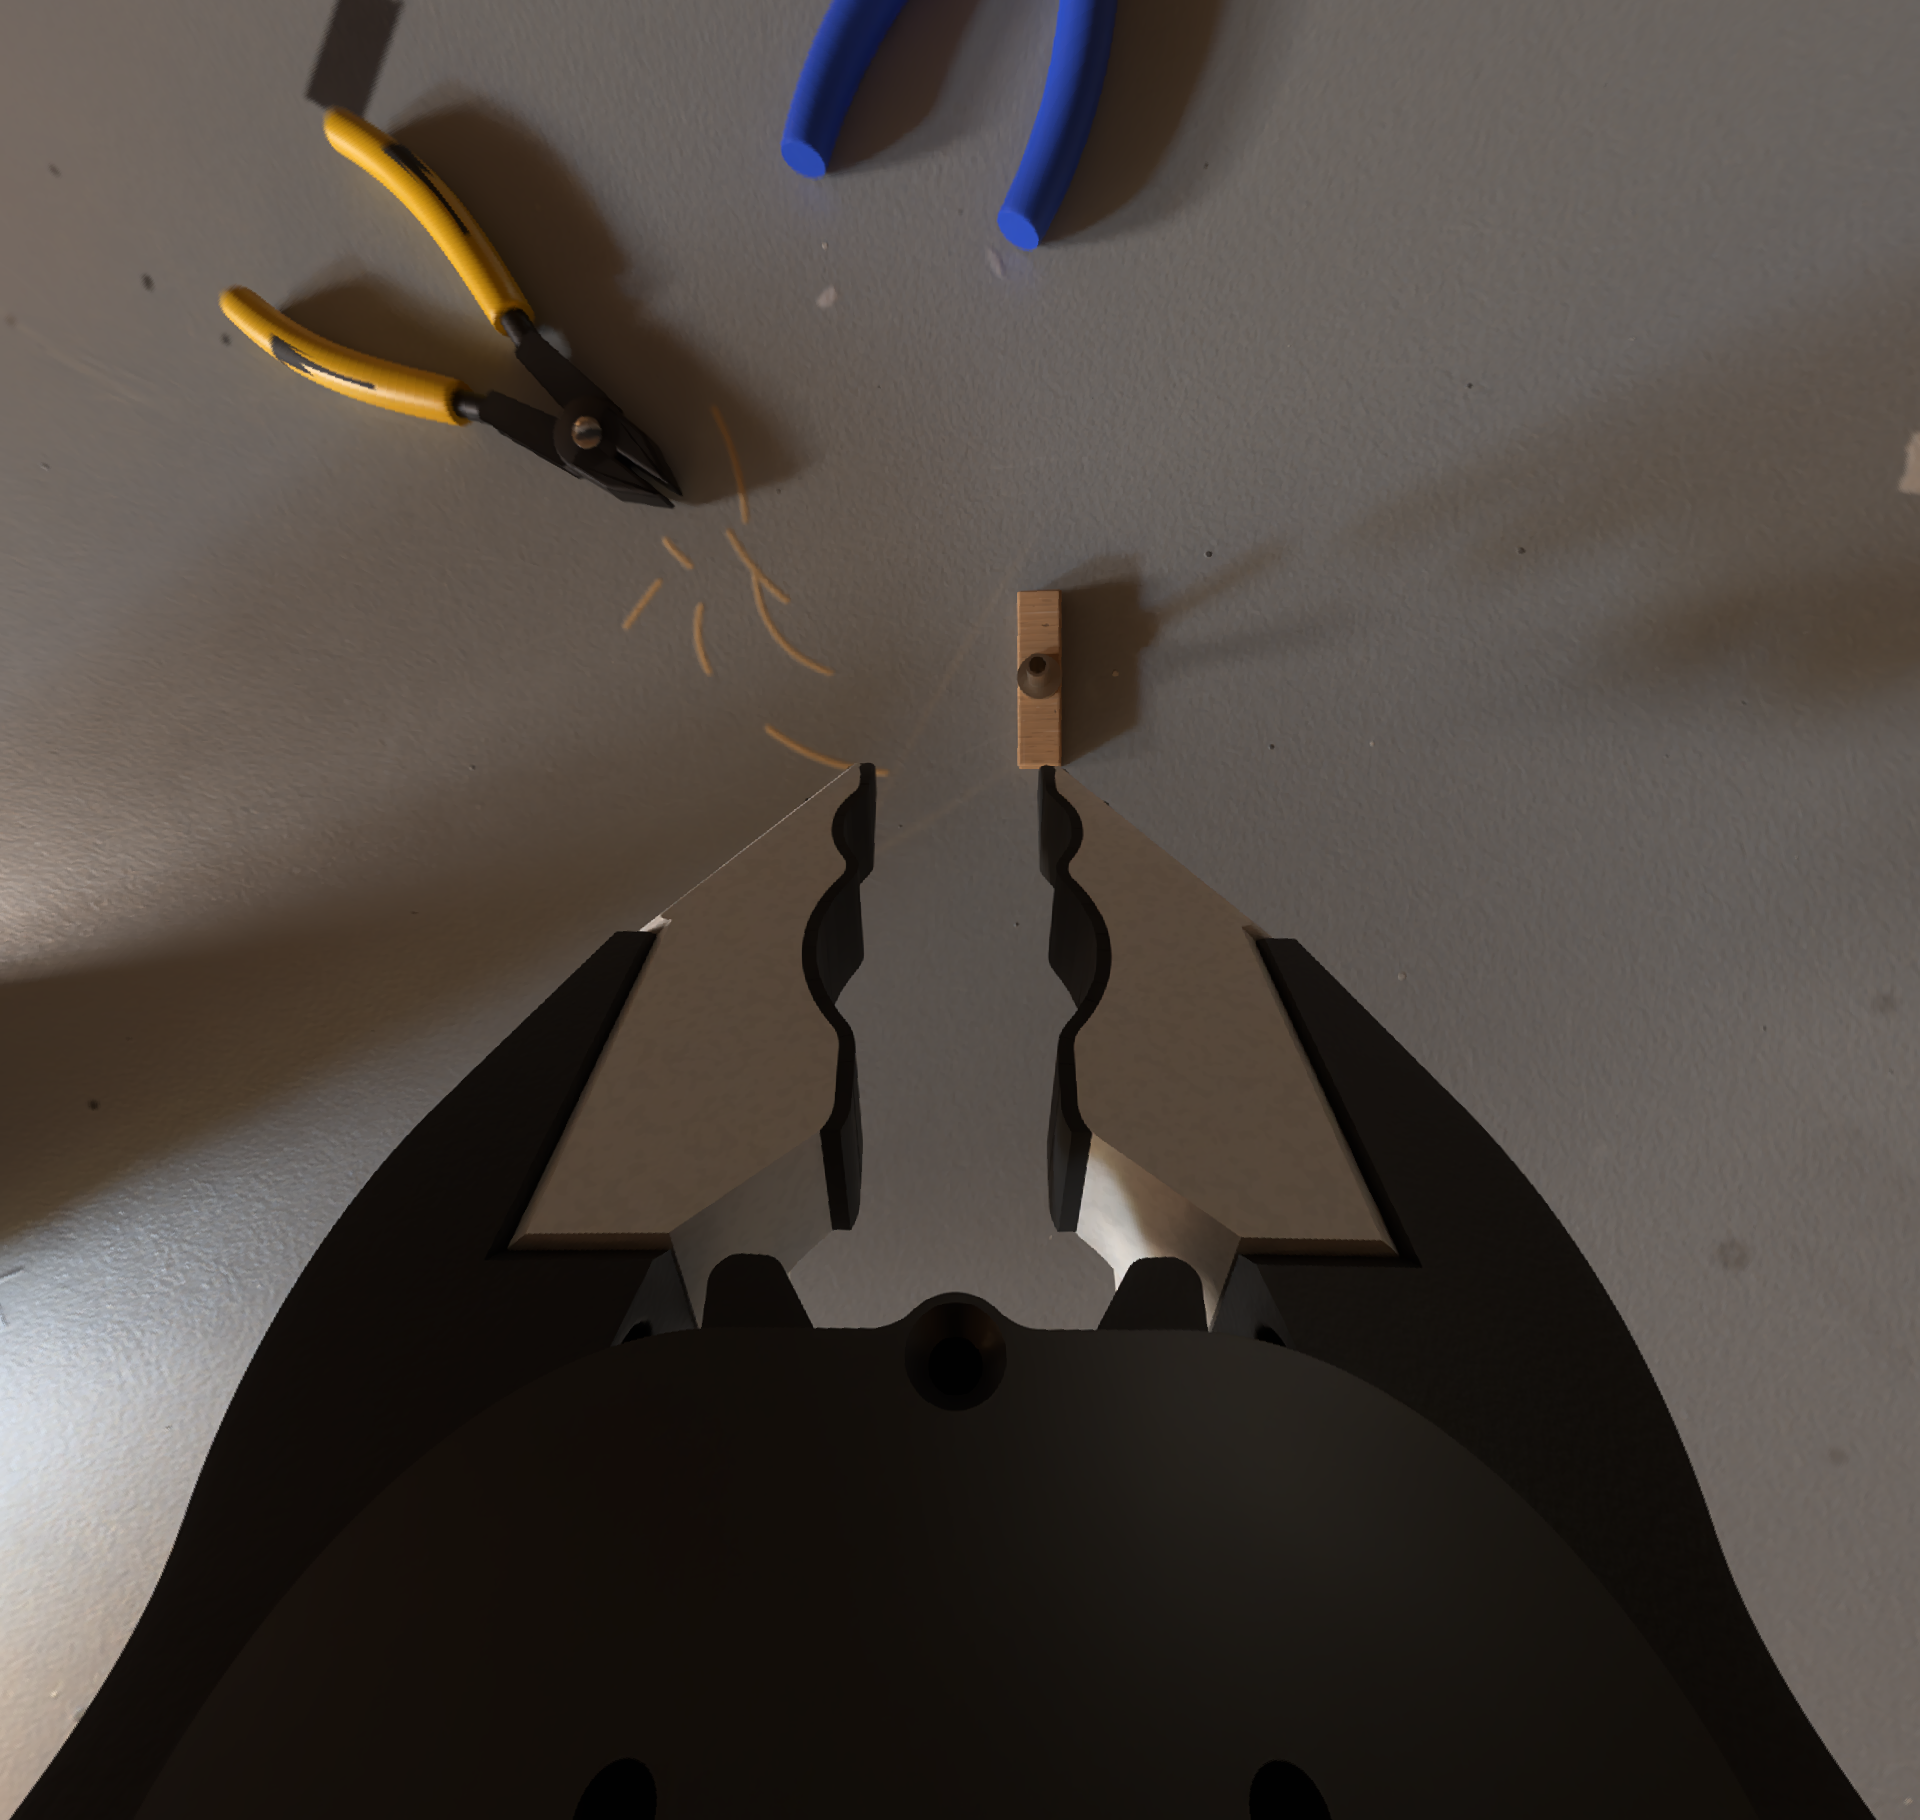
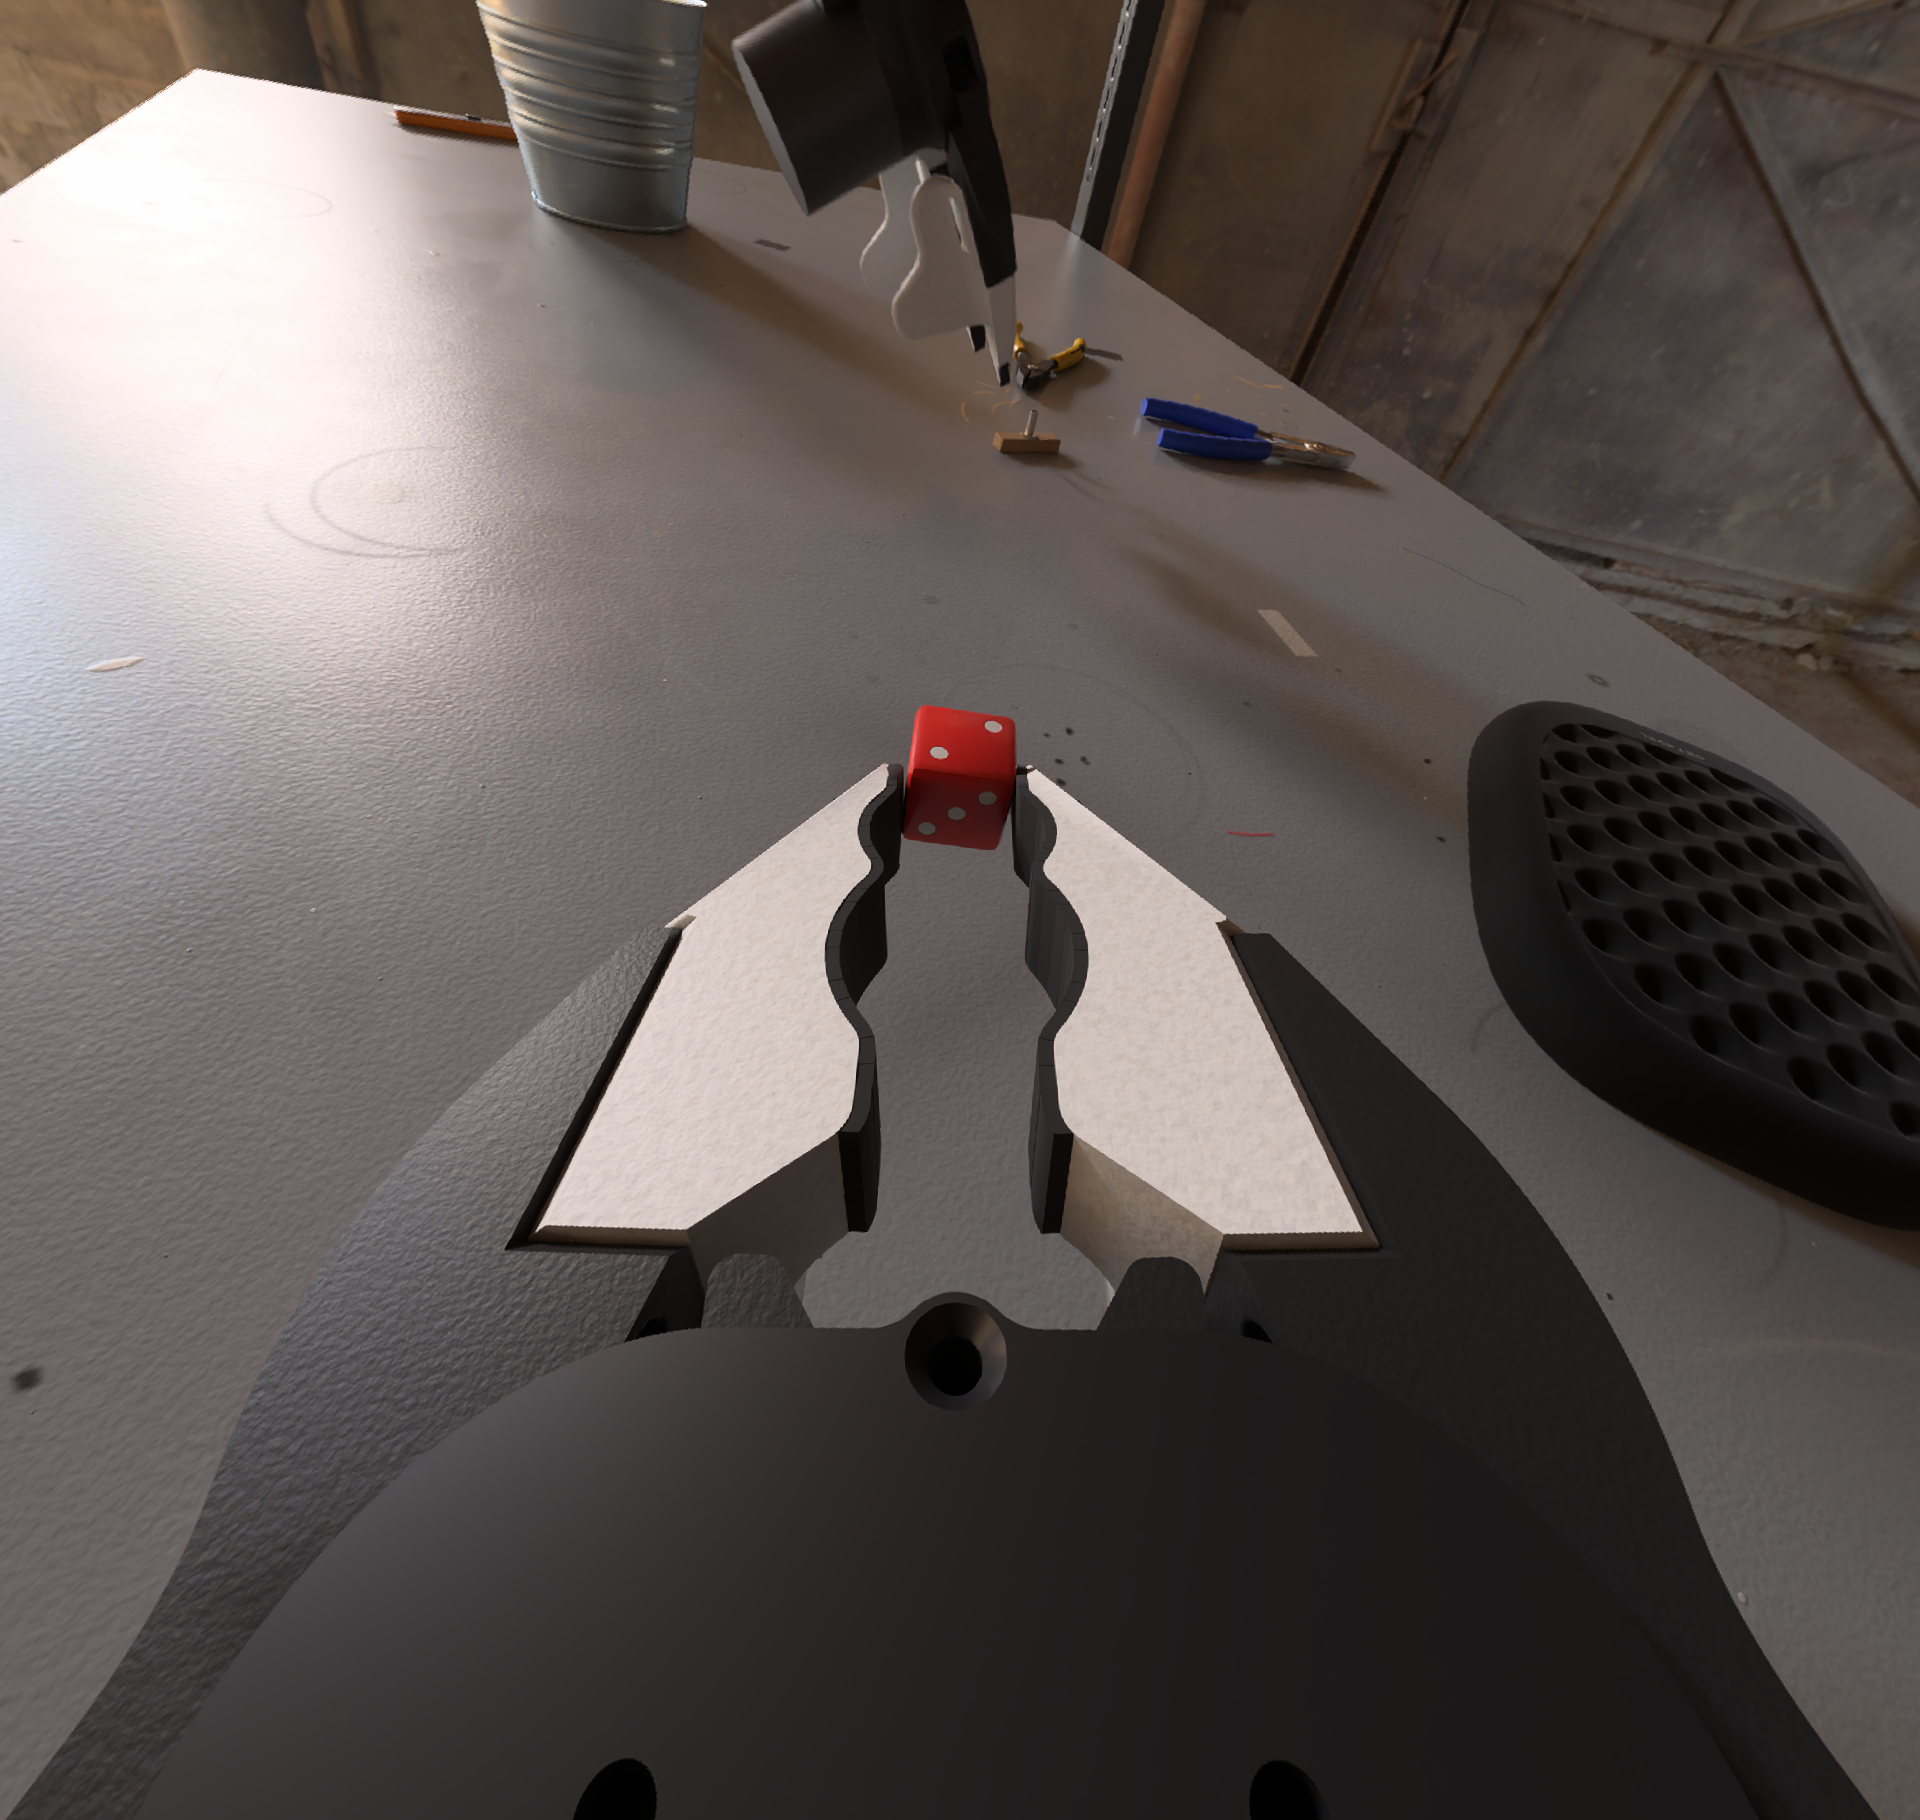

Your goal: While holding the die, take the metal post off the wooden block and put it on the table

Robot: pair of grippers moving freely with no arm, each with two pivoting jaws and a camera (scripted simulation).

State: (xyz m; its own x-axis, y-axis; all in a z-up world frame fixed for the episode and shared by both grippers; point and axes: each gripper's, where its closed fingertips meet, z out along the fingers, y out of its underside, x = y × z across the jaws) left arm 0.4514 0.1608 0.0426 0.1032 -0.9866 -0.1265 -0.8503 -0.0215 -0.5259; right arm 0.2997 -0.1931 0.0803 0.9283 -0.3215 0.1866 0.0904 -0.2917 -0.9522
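The right gripper (image 2: pixel 956 783) pinches the small red die (image 2: pixel 958 778) at its fingertips (keeping it secured), while the left gripper (image 1: pixel 956 773), jaws apart and empty, hangs above the short metal post (image 1: pixel 1036 674) standing upright in the small wooden block (image 1: pixel 1039 679).

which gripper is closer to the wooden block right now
Left. The left gripper hangs open just above and beside the wooden block, fingertips at its end. The right gripper is far across the table, shut on the die.
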